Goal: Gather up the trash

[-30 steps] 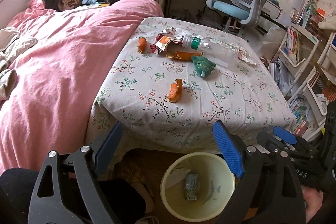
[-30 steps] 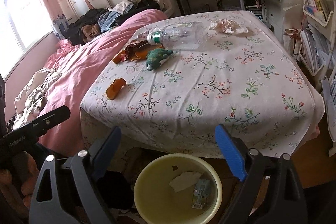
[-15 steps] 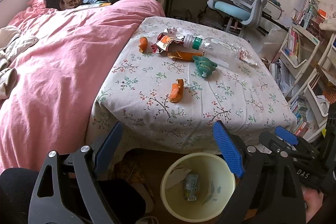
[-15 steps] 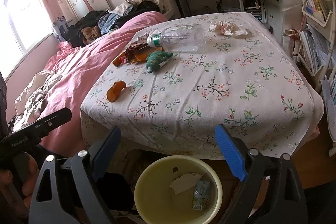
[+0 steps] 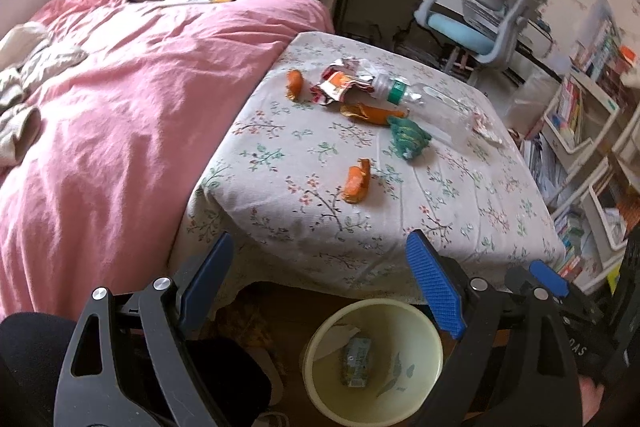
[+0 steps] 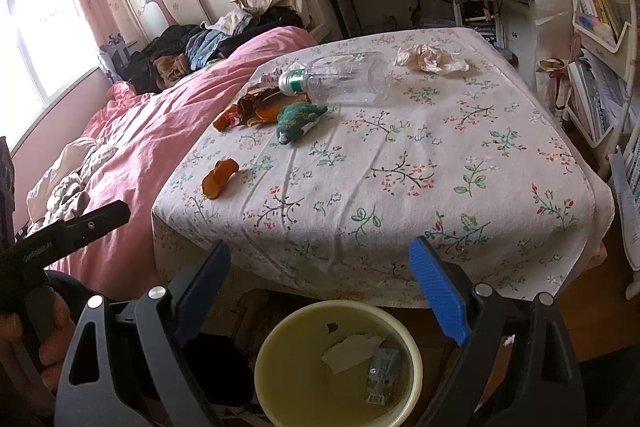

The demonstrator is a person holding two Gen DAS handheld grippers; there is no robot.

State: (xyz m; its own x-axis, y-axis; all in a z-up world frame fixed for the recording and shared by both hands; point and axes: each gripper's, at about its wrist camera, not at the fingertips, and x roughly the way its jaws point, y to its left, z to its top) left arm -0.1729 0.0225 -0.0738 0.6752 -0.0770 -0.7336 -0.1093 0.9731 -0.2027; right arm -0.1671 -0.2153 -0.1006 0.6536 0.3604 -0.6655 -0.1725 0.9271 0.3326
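Left wrist view: your left gripper and right gripper hang wide-jawed, empty, above the bin off the surface's near edge.

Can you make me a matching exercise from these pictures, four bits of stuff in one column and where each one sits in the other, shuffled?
Things:
1. plastic bottle
2. crumpled paper
3. small carton
4. lone orange peel

Places:
A. inside the yellow bin on the floor
B. far right part of the table, beyond the bottle's base
C. lying on its side near the green plush toy
D. alone near the table's front left corner

Pairs: 1-C, 2-B, 3-A, 4-D
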